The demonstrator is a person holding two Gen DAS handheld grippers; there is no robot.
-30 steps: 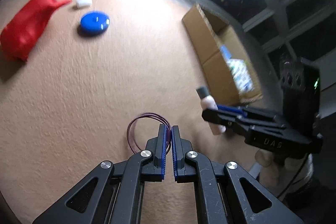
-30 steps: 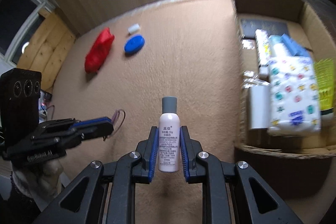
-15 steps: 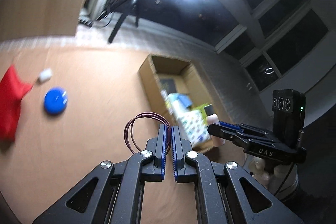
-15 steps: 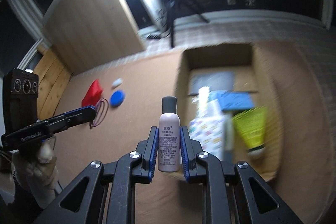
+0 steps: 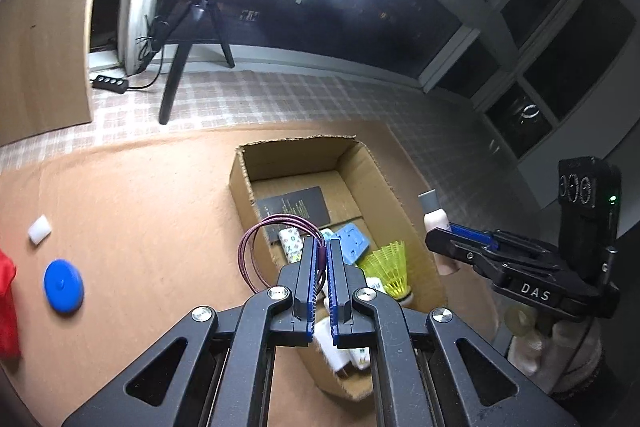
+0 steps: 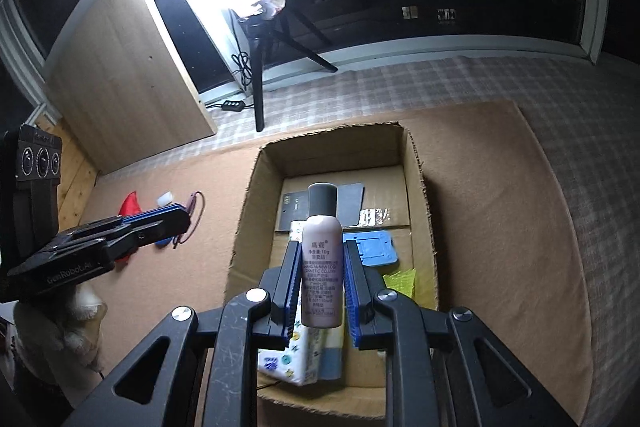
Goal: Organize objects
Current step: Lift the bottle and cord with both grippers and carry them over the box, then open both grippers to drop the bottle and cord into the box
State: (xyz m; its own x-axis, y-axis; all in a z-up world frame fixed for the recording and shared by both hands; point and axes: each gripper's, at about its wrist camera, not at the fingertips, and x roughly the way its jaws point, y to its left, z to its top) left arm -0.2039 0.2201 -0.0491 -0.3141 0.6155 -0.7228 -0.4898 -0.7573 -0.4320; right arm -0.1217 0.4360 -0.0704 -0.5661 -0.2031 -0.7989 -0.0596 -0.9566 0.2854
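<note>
My left gripper [image 5: 323, 247] is shut on a coiled purple cable [image 5: 256, 247] and holds it in the air over the near left side of an open cardboard box [image 5: 240, 183]. My right gripper [image 6: 322, 259] is shut on a small pink bottle with a grey cap [image 6: 322, 251], upright, held above the same box [image 6: 420, 195]. The right gripper with the bottle [image 5: 434, 219] shows at the box's right side in the left wrist view. The left gripper with the cable [image 6: 194, 211] shows left of the box in the right wrist view.
The box holds a yellow shuttlecock [image 5: 390, 267], a blue flat case [image 6: 372, 247], dark cards [image 5: 296, 207] and a patterned tissue pack [image 6: 300, 351]. A blue disc [image 5: 63, 286], a white block [image 5: 39, 230] and a red cloth [image 5: 6, 307] lie on the tan mat. A ring light tripod [image 6: 260, 83] stands behind.
Both grippers have lifted off the mat and moved over the cardboard box, the left with the cable and the right with the bottle. The views have tilted up towards the ring light.
</note>
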